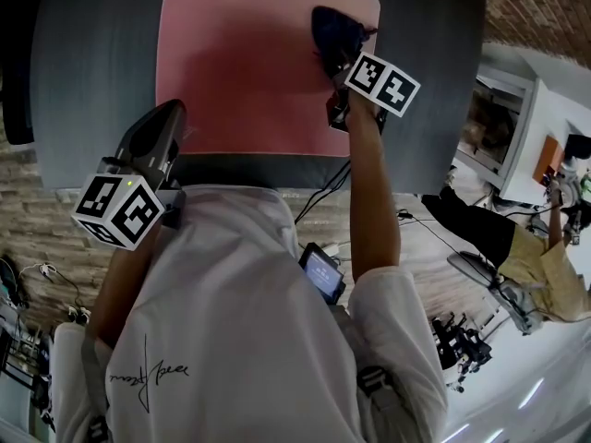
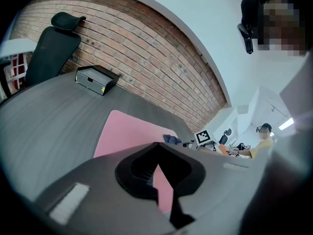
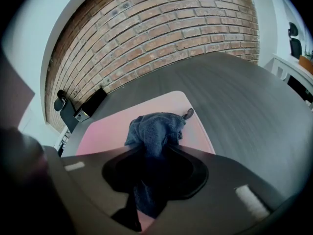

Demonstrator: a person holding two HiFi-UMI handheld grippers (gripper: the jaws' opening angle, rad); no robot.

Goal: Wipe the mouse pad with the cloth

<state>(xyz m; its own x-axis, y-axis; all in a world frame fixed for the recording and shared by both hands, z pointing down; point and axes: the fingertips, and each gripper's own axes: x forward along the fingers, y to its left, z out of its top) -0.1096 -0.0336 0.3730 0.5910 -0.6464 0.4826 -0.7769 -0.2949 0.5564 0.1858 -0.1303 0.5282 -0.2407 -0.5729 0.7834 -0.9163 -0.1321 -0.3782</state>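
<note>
The pink rectangular mouse pad (image 1: 240, 72) lies on the dark grey table (image 1: 88, 81). The right gripper (image 1: 339, 67) is clamped on the dark blue terry cloth (image 1: 332, 30). The cloth bunches ahead of its jaws and rests on the pad near the pad's far right corner. The left gripper (image 1: 169, 118) is at the pad's near left corner, its jaw tips pressed together with nothing between them. A black box with a silver face (image 2: 95, 79) stands on the table beyond the pad's far left corner.
</note>
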